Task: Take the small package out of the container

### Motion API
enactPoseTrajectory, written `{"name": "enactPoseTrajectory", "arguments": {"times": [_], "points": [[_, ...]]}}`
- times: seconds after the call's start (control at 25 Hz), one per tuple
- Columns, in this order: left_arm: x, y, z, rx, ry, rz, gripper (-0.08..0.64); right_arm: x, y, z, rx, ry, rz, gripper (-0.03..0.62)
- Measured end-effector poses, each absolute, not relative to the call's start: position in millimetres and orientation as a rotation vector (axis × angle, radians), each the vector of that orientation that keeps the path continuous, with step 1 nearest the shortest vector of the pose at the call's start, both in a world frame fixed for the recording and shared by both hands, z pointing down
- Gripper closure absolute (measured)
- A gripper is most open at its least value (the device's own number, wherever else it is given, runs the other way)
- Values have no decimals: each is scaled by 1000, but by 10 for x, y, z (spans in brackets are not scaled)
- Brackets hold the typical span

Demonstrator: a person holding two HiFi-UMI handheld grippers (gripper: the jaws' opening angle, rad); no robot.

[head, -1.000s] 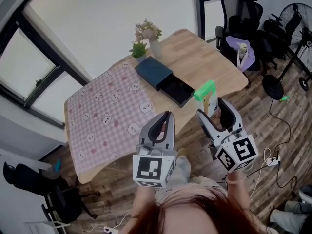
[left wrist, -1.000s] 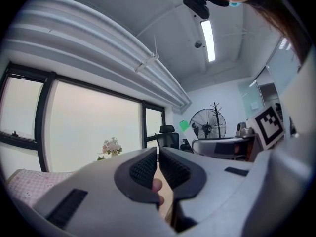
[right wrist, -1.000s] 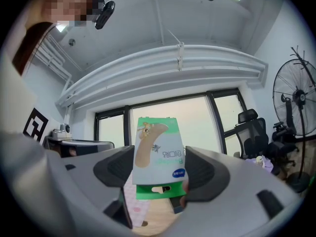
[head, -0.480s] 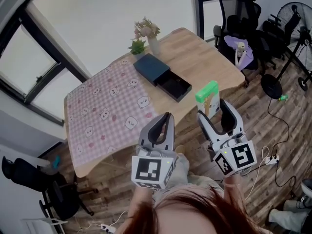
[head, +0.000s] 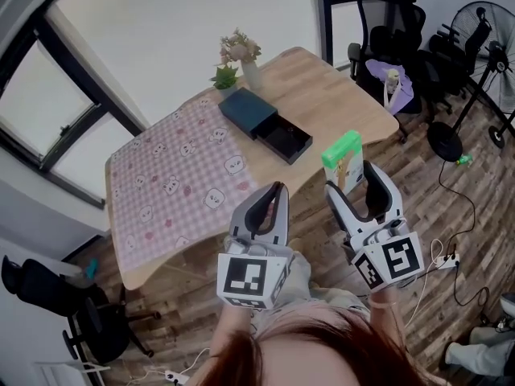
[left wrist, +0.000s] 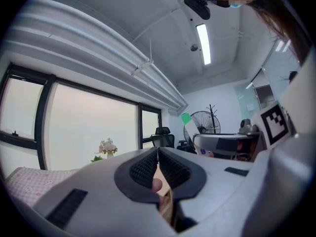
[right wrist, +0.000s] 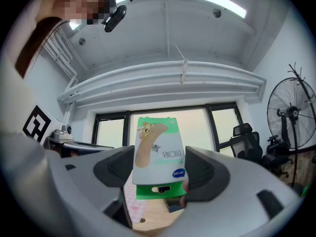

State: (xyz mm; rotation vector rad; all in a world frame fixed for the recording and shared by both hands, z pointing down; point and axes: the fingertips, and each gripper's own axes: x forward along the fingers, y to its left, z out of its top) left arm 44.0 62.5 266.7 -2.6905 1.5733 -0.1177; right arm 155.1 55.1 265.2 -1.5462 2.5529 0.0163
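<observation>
The green-and-white cardboard package [right wrist: 157, 154] stands upright, clamped between the right gripper's [head: 355, 185] wide-set jaws, off the wooden tabletop [head: 338, 103].

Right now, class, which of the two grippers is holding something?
The right gripper: its jaws clamp the green-and-white small package. The left gripper has its jaws closed together on nothing.

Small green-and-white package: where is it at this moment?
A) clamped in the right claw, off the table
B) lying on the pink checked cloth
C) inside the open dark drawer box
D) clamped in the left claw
A: the right gripper view shows the package pinched between the pads of the right claw, and the head view shows it held up away from the open drawer box.
</observation>
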Motion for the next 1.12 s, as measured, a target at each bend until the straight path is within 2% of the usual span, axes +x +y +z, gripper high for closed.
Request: {"name": "enactPoseTrajectory", "arguments": {"times": [1.12], "points": [[594,784,2578,-2670,1546,-125,543,1684,721,2570,-1528,2512,51,276]]}}
